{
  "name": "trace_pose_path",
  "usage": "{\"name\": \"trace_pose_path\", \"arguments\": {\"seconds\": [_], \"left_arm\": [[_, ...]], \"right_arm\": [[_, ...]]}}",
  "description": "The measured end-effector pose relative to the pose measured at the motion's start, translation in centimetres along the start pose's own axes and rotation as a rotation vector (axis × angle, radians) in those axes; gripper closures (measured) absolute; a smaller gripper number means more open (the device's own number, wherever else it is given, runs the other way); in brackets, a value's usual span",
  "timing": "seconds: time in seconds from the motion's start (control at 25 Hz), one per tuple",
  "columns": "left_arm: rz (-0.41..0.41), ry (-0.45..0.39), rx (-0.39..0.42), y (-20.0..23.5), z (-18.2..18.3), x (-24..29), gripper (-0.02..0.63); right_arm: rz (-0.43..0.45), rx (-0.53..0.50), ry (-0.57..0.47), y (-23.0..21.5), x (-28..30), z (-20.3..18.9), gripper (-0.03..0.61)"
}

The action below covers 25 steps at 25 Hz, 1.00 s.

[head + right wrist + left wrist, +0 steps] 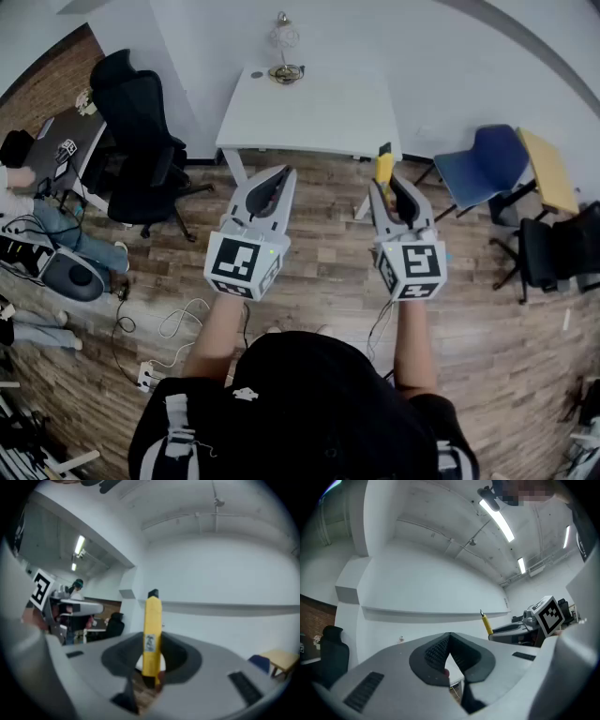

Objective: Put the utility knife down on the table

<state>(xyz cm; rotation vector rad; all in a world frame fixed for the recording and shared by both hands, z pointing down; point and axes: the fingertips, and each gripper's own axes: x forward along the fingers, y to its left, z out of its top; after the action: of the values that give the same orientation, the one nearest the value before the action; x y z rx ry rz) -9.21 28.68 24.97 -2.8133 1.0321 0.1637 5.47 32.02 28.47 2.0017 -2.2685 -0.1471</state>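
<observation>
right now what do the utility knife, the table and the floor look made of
The utility knife looks plastic: matte yellow body, dark tip, small label. The table has a smooth white top, probably laminate or painted board. The floor is wood or wood-look planks, brown with visible seams.

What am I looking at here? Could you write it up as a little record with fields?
Place: white table ahead, wooden floor
Right gripper: closed on a yellow utility knife, which sticks out forward
Left gripper: closed, nothing in it
Knife status: held in the air, not yet on the table
</observation>
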Motion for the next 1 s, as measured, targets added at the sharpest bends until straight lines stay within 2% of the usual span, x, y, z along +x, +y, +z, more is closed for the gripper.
{"name": "trace_pose_path", "arguments": {"seconds": [0.64,1.0], "left_arm": [[0.022,0.045,0.014,-7.1,-2.1,2.8,0.598],[0.023,0.045,0.023,-6.9,-2.5,5.0,0.598]], "right_arm": [[0.049,0.019,-0.012,-5.9,-3.3,-2.9,0.445],[0.068,0.032,-0.007,-7.1,-1.8,-3.8,0.445]]}}
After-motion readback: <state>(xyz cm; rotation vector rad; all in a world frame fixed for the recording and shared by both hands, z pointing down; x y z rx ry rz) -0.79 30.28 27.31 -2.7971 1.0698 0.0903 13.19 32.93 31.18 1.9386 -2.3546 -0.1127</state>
